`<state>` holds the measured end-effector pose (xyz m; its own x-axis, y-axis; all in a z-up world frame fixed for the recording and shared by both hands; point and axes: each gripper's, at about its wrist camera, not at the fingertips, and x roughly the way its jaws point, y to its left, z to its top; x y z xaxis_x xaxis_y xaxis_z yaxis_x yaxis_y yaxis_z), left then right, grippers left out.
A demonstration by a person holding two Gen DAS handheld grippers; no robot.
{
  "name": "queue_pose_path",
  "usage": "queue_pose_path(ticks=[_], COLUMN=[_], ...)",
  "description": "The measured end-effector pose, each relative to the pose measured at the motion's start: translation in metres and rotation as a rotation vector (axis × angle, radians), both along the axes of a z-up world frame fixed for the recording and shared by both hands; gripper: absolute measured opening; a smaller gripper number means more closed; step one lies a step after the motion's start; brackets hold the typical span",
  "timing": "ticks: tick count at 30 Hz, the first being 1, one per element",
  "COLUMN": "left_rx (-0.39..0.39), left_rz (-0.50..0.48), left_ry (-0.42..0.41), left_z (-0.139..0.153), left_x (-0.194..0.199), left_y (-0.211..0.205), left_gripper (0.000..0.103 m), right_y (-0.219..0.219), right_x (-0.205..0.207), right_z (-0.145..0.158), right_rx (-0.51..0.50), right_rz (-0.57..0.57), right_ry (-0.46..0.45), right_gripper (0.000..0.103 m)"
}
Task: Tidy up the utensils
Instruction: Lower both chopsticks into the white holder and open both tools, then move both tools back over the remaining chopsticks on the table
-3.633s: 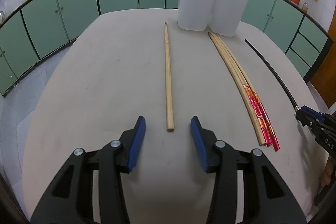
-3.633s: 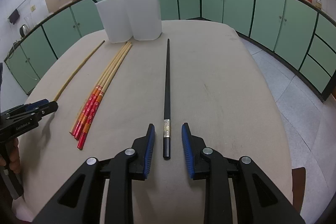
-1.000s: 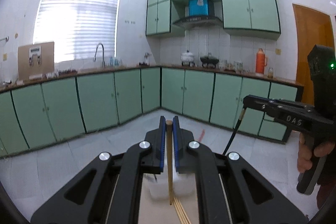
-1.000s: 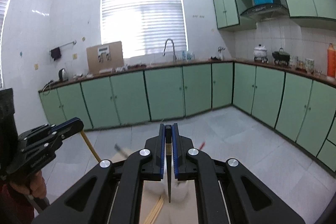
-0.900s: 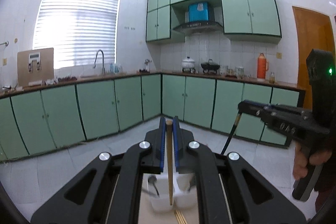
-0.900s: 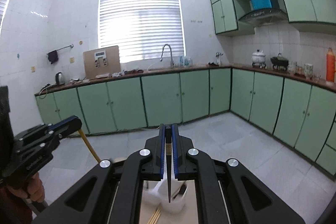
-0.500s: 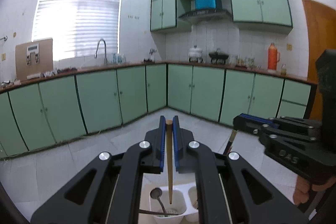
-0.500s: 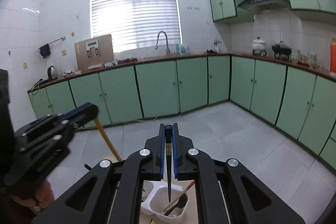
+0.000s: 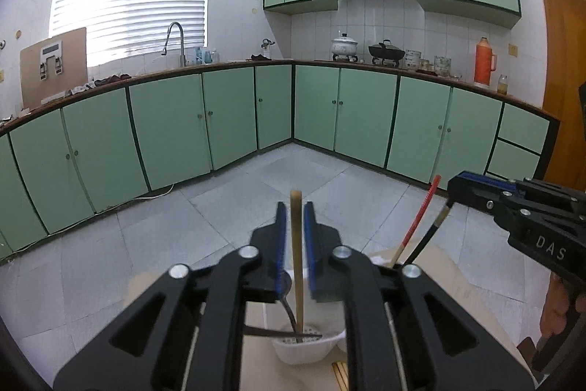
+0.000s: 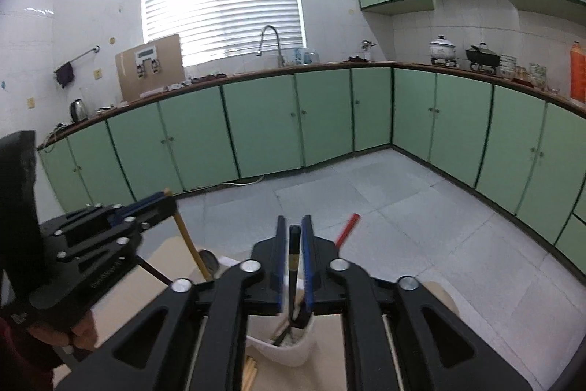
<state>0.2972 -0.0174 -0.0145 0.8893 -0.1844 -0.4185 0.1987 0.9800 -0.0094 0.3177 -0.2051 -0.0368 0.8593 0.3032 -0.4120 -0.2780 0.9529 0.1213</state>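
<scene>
The left gripper [image 9: 294, 211] has just been opening, its jaws now clear of the wooden chopstick [image 9: 297, 266] standing in the white holder [image 9: 311, 350]. The right gripper [image 10: 292, 226] has likewise just loosened around the black chopstick [image 10: 293, 266], whose tip sits in the holder's right cup.

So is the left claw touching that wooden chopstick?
Apart. Left wrist view: the left claw has just been opening its jaws; gaps show either side of the wooden chopstick between them.
</scene>
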Motion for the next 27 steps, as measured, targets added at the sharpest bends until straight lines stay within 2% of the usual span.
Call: queue_pose_path(ticks=[3,6,8,10,13,16,20,27], left_rx=[-0.007,-0.014,-0.025,-0.024,-0.024,-0.032,-0.016,0.005], left_rz=[0.007,0.017,0.022,0.034,0.051,0.071,0.091,0.104], left_ry=[-0.024,-0.054,-0.069,-0.085,-0.097,-0.087,-0.055,0.022], left_z=[0.004,0.008,0.009,0.007,0.000,-0.014,-0.035,-0.075], left_x=[-0.012,-0.030,-0.045,-0.061,-0.084,-0.108,-0.133,-0.164], left_y=[0.005,0.011,0.014,0.016,0.020,0.025,0.030,0.034], left_gripper=[0.036,0.051,0.059,0.071,0.079,0.086,0.089,0.090], right_y=[-0.009,-0.017,-0.021,-0.021,-0.020,-0.019,-0.017,-0.014], right_x=[-0.009,-0.025,-0.041,-0.054,-0.078,-0.097,-0.120,-0.143], right_z=[0.002,0.004,0.002,-0.001,-0.014,-0.030,-0.054,-0.098], right_rx=[0.005,0.012,0.002,-0.018,-0.050,-0.053,-0.044,-0.017], right_rz=[-0.026,-0.055,-0.078,-0.099,-0.132,-0.146,-0.154,-0.174], right_ry=[-0.018,-0.047,-0.074,-0.097,-0.122,-0.118,-0.082,0.011], right_gripper=[0.025,0.041,0.059,0.067,0.083,0.089,0.097,0.097])
